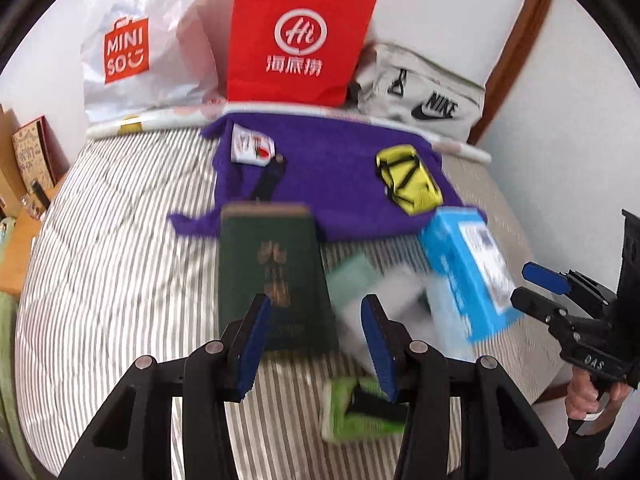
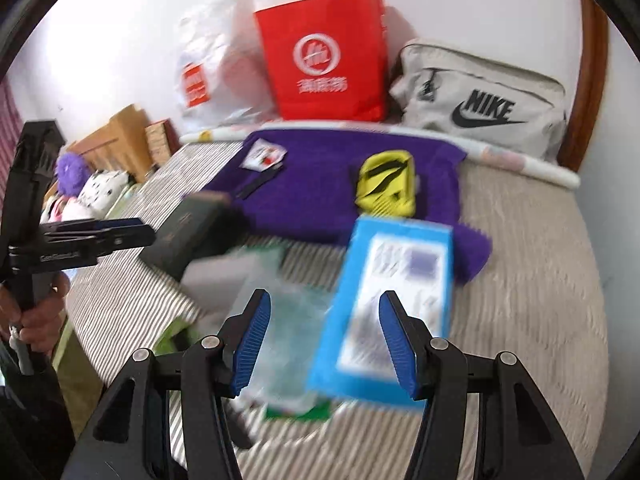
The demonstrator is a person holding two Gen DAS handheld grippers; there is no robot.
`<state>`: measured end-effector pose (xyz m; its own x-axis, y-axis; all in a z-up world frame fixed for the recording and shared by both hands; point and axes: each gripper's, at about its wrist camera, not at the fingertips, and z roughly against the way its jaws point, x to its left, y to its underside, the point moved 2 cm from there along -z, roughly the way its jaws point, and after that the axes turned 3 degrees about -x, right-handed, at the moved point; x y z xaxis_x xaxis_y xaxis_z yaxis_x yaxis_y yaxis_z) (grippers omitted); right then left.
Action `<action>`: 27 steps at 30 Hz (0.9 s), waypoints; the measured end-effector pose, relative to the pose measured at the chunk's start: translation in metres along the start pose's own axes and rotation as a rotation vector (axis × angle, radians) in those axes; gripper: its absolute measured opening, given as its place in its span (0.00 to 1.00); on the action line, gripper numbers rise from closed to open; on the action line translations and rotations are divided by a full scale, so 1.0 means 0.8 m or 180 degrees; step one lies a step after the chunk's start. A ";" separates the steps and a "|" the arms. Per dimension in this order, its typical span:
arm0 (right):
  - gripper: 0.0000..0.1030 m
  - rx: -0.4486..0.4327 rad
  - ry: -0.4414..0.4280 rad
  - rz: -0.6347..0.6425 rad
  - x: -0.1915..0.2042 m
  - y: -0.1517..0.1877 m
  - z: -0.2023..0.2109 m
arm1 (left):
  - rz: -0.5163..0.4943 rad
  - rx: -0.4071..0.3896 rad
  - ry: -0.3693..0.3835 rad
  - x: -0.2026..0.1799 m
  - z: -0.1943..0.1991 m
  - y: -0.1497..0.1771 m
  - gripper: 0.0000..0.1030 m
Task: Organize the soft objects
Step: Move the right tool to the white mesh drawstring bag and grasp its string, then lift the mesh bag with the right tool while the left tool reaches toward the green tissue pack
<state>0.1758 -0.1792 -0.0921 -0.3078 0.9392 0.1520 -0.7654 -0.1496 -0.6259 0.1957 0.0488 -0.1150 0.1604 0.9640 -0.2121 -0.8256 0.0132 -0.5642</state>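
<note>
Left wrist view: both the left gripper (image 1: 316,344) and the right gripper (image 2: 326,340) are spread and empty, so the purple cloth (image 1: 332,176), mid-frame on the bed (image 1: 120,260), could be missed and the hard blue box (image 1: 468,276) bumped.

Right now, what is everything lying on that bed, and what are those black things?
purple cloth: one, purple, spread at the bed's far end
yellow pouch: one, yellow and black, on the cloth
green book: one, dark green, on the striped cover
blue box: one, blue
red bag: one, against the wall
white bag: one, beside it
grey Nike bag: one, beside the red bag
left gripper: black, blue fingers, open
right gripper: same, open
</note>
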 end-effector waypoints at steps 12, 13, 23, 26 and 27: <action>0.61 0.0054 0.0020 0.0637 0.089 0.068 -0.036 | 0.0170 0.0132 0.0026 0.019 -0.003 0.080 0.43; 0.61 0.0070 0.0059 0.0658 0.090 0.071 -0.044 | 0.0192 0.0139 0.0046 0.020 -0.003 0.086 0.43; 0.05 -0.0030 -0.0145 0.0392 0.082 0.060 -0.036 | 0.0320 0.0185 0.0201 0.030 -0.010 0.112 0.43; 0.05 -0.0166 -0.0253 0.0222 0.075 0.053 -0.007 | 0.0313 0.0179 0.0225 0.028 -0.009 0.114 0.43; 0.04 -0.0190 -0.0283 0.0179 0.072 0.053 0.003 | 0.0308 0.0181 0.0234 0.028 -0.009 0.114 0.43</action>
<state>0.1244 -0.1320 -0.1082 -0.4003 0.8984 0.1810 -0.7113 -0.1800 -0.6794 0.1277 0.0699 -0.1768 0.1161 0.9394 -0.3224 -0.8681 -0.0618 -0.4926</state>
